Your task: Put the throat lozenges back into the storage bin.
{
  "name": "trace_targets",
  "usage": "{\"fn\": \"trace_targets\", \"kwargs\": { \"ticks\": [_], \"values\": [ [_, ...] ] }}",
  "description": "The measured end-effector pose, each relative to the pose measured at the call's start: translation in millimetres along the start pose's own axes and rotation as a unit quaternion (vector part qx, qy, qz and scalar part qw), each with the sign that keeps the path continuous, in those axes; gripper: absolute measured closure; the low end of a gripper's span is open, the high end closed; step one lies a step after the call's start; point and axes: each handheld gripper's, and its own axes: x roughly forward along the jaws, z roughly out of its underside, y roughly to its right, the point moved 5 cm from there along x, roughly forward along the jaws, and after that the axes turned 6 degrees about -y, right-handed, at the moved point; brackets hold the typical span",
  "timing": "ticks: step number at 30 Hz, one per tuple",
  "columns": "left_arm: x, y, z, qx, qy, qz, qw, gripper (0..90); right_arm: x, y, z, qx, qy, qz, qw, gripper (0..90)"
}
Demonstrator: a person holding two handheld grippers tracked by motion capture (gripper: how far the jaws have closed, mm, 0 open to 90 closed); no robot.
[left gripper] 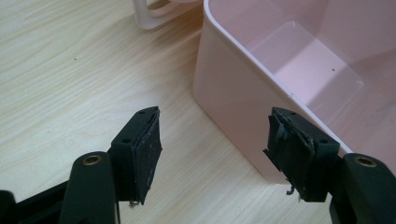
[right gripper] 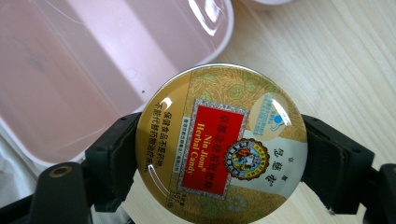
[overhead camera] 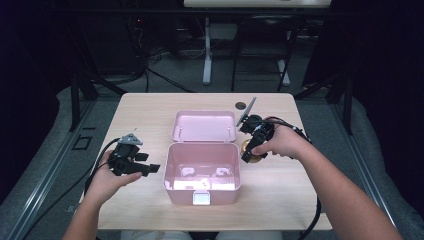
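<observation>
A pink plastic box (overhead camera: 202, 194) stands open at the table's middle, its lid (overhead camera: 204, 126) laid back behind it; the inside looks bare. My right gripper (overhead camera: 251, 150) is shut on a round gold candy tin (overhead camera: 248, 148), held just right of the box's rim. In the right gripper view the tin (right gripper: 219, 144) sits flat between the two jaws, its red "Herbal Candy" label facing up, with the box (right gripper: 70, 70) behind it. My left gripper (overhead camera: 145, 169) is open, left of the box, nothing between its fingers. The left gripper view has the box wall (left gripper: 233, 93) just past the jaws.
The light wooden table (overhead camera: 150, 110) has a small dark round hole (overhead camera: 241, 105) near its far edge. Table legs and cables stand on the grey floor behind. Bare wood lies on both sides of the box.
</observation>
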Motion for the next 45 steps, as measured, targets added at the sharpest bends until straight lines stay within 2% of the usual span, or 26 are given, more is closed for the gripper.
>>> {"fn": "trace_targets", "kwargs": {
  "ticks": [17, 30, 36, 39, 45],
  "values": [
    [-0.7, -0.6, 0.3, 0.000, 0.001, 0.000, 1.0000, 34.7, -11.6, -26.0, -16.8, -0.051, 0.012, 0.000, 0.9986, 19.7],
    [-1.8, -0.3, 0.3, 0.000, 0.002, 0.000, 1.0000, 34.7, -12.1, -43.4, -30.2, -0.097, 0.009, 0.002, 0.9952, 19.7],
    [-2.1, -0.7, 0.5, 0.000, 0.001, 0.001, 1.0000, 34.7, -9.6, -49.6, -36.4, -0.122, 0.008, 0.009, 0.9924, 19.7],
    [-1.7, -0.9, 0.6, 0.000, 0.000, 0.000, 1.0000, 34.7, -7.5, -53.3, -38.8, -0.143, 0.006, 0.013, 0.9897, 19.7],
    [-1.6, -1.5, 0.8, -0.001, 0.001, 0.001, 1.0000, 34.7, -4.5, -58.6, -41.9, -0.168, 0.006, 0.015, 0.9856, 19.7]
  ]
}}
